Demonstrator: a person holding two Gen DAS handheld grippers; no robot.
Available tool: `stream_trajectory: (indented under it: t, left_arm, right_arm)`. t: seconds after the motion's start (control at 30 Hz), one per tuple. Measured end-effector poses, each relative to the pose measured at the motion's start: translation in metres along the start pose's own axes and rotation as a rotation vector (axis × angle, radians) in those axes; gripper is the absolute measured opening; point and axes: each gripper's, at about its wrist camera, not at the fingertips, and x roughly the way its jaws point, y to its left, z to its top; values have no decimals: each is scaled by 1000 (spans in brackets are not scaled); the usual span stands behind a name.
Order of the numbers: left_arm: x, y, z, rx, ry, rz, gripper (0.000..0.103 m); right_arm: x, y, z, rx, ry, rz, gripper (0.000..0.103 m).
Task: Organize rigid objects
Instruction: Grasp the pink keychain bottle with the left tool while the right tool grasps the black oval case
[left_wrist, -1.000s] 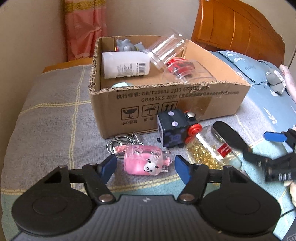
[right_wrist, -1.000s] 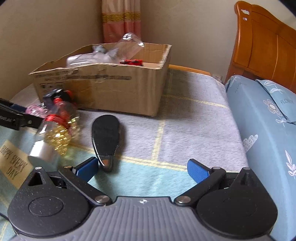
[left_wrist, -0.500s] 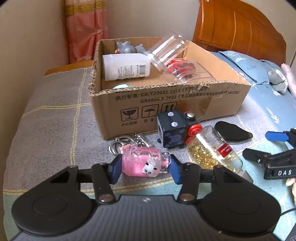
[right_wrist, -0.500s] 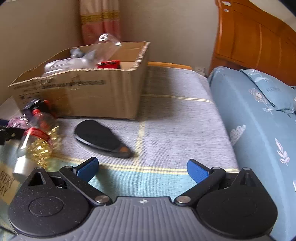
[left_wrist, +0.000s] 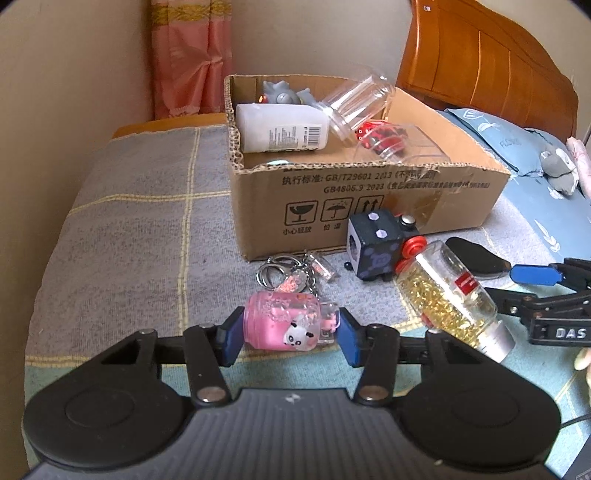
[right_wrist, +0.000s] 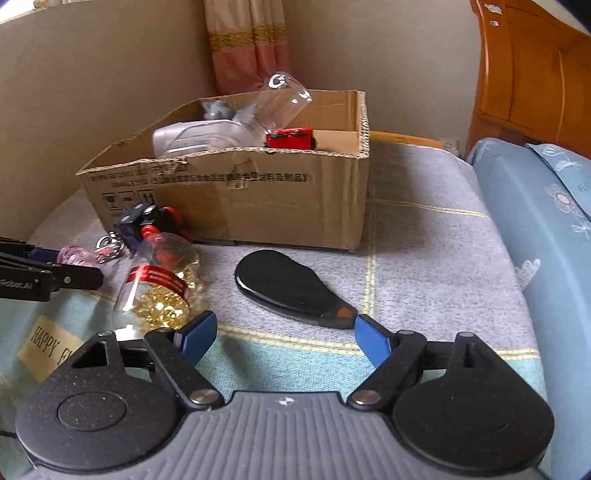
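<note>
My left gripper (left_wrist: 290, 334) is shut on a pink panda keychain bottle (left_wrist: 284, 325) lying on the bed blanket, its key rings (left_wrist: 280, 271) trailing ahead. My right gripper (right_wrist: 282, 338) is open and empty, just short of a flat black oval object (right_wrist: 291, 286); its right fingertip (right_wrist: 371, 338) is near the object's orange-tipped end. A clear bottle of gold beads (left_wrist: 448, 295) lies between the two grippers and also shows in the right wrist view (right_wrist: 159, 284). A dark cube toy (left_wrist: 375, 245) sits in front of the cardboard box (left_wrist: 369, 199).
The box holds a white bottle (left_wrist: 280, 127), clear jars (left_wrist: 356, 101), a red item (left_wrist: 376, 134) and a grey figure (left_wrist: 282, 94). A blue quilt with pillow (right_wrist: 535, 221) lies to the right. A wooden headboard (left_wrist: 480, 62) stands behind. Walls bound the left and back.
My left gripper moved forward and closed on the pink keychain bottle. My right gripper swung and came close to the black oval object, its fingers narrowing somewhat.
</note>
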Motion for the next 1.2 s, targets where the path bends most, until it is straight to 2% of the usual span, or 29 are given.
stream_trajectory:
  t: [0.1,0.17,0.43,0.53,0.63,1.0,1.13,1.2]
  left_arm:
    - [1,1,0,2,1,-9,51]
    - [2,2,1,0,-1,-15,51]
    - [1,4,0,0,0,-23,51]
    - [1,3,0,12,-1,-20,51]
    - [1,3,0,16,0,-20,51]
    - [1,2,1,31,9,-22,51]
    - [2,2,2,42,15,-30,51]
    - [2,3,2,44,19,-35,51]
  right_arm:
    - [-7,-1,0,18,6,78,80]
    - [-4,0,1,24,7,87,80]
    - [6,-10,11,46,-4,-17,81]
    - [8,-7,4,29,2,-52,94]
    - [12,-1,2,2,-8,-73,98]
    - [30,14,17,-4,-29,-36,98]
    - [28,10,19,-7,-29,-35,92]
    - [28,9,19,-24,-24,-26,92]
